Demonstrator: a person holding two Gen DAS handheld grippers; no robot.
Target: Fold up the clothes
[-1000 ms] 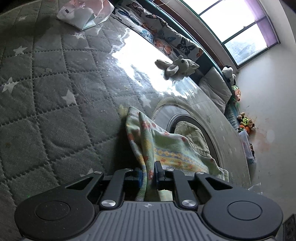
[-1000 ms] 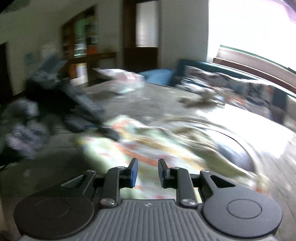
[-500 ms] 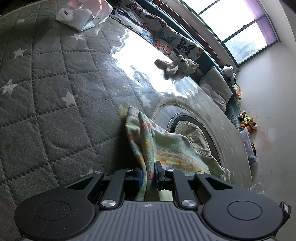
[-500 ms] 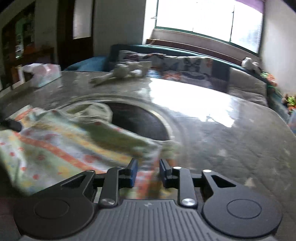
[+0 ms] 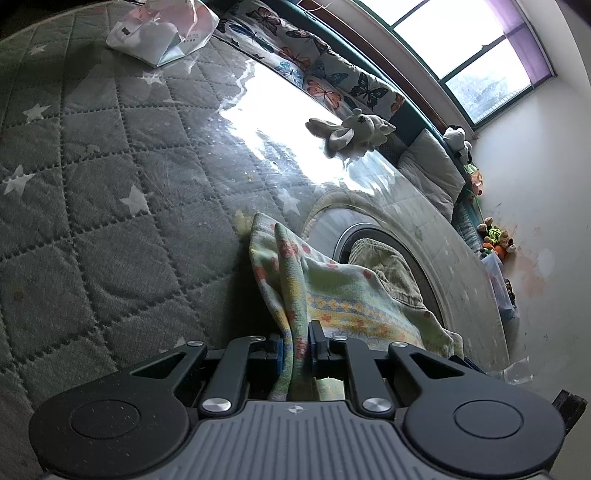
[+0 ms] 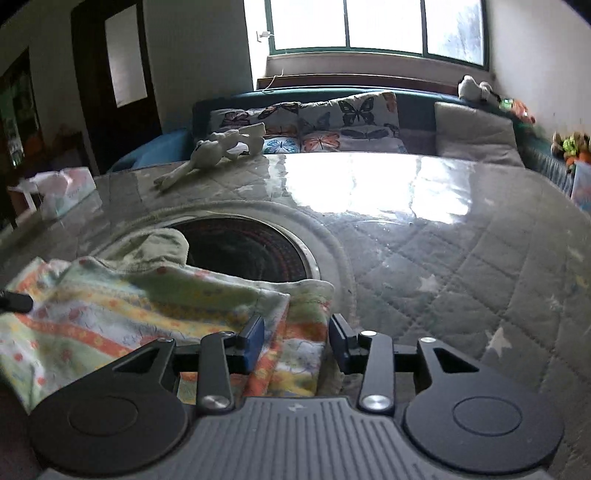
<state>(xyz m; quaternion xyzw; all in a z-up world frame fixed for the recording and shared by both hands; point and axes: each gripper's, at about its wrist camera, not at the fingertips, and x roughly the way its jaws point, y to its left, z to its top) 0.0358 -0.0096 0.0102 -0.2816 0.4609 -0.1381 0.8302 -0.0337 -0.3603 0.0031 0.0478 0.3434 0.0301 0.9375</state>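
The cloth [image 6: 122,317] lies on the table [image 6: 461,266], partly over the round opening [image 6: 251,251] in the middle of it. A second garment [image 6: 155,245] lies on the rim of this opening, just behind the cloth. The plush toy [image 6: 218,147] lies at the far edge of the table, before the cushions [image 6: 332,122]. The bag [image 5: 162,33] lies at the far left corner.

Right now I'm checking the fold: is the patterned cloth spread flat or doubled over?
Doubled over, partly. In the right wrist view the patterned cloth shows one layer lying over another near the right tool; its far edges are hidden.
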